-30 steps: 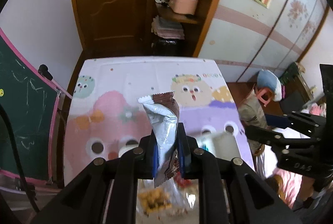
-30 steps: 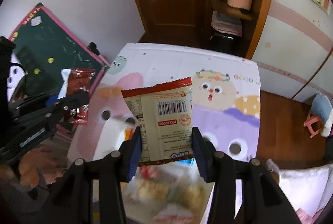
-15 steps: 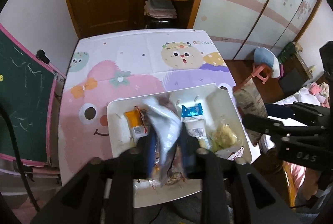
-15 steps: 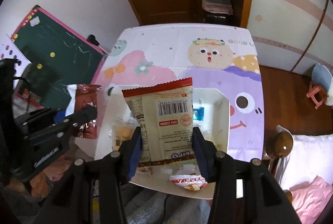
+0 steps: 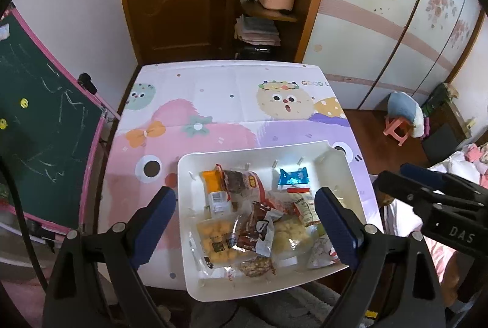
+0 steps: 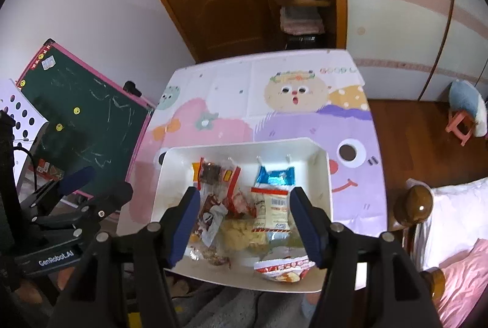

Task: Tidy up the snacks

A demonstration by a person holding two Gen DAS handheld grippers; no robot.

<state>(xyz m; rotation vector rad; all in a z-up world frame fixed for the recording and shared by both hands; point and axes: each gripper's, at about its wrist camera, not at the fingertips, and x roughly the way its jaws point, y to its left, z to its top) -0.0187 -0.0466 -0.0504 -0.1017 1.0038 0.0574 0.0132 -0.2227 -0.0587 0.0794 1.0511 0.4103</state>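
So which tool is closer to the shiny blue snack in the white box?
Right, probably. The right tool hangs open over the white box, the blue snack just beyond its fingertips. The left tool, open too, sits slightly farther back.

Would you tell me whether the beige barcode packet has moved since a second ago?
Yes: the beige barcode packet dropped from the right gripper into the white bin.

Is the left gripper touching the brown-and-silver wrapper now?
Apart. The left wrist view shows the left gripper open wide, the brown-and-silver wrapper lying loose in the bin.
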